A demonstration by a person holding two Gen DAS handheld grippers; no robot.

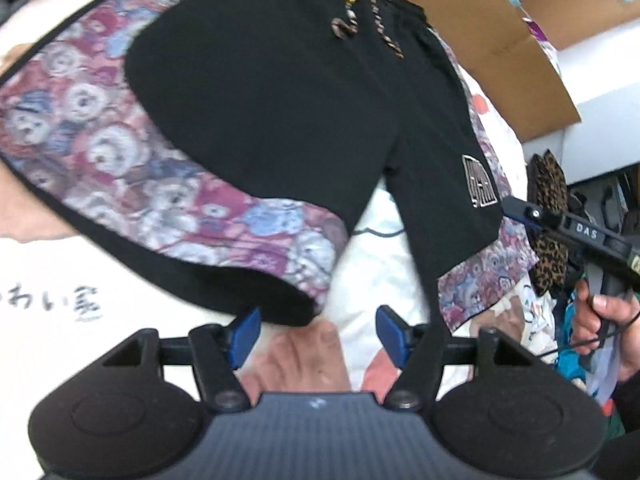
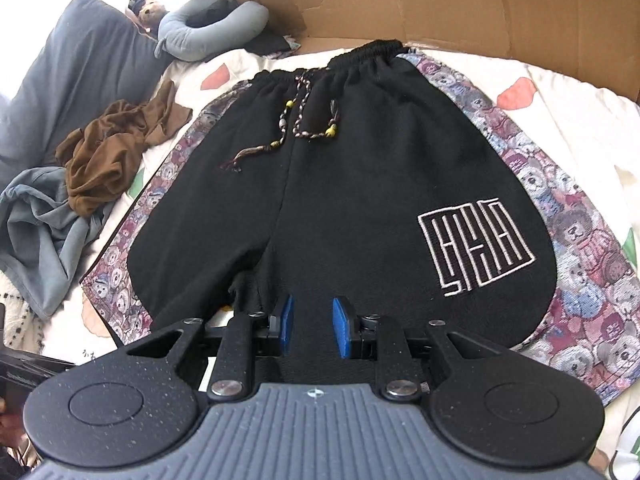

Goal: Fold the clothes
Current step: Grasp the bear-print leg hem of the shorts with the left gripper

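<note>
Black shorts [image 2: 340, 184] with teddy-bear print side panels [image 2: 576, 240], a beaded drawstring [image 2: 300, 124] and a white maze logo [image 2: 476, 248] lie spread flat on a white printed bedsheet [image 2: 580, 120]. They also show in the left wrist view [image 1: 288, 108]. My left gripper [image 1: 318, 332] is open and empty, just off the hem of one leg. My right gripper [image 2: 312, 326] is open by a narrow gap over the hem of the leg with the logo. It also shows in the left wrist view [image 1: 510, 208], held by a hand.
A brown garment [image 2: 116, 156] and a grey-blue garment [image 2: 44, 228] lie crumpled at the left. A grey pillow [image 2: 76, 76], a neck pillow [image 2: 208, 28] and a toy bear [image 2: 150, 10] sit at the back left. Flattened cardboard [image 2: 460, 12] stands behind the shorts. A leopard-print item [image 1: 550, 220] lies off the bed's edge.
</note>
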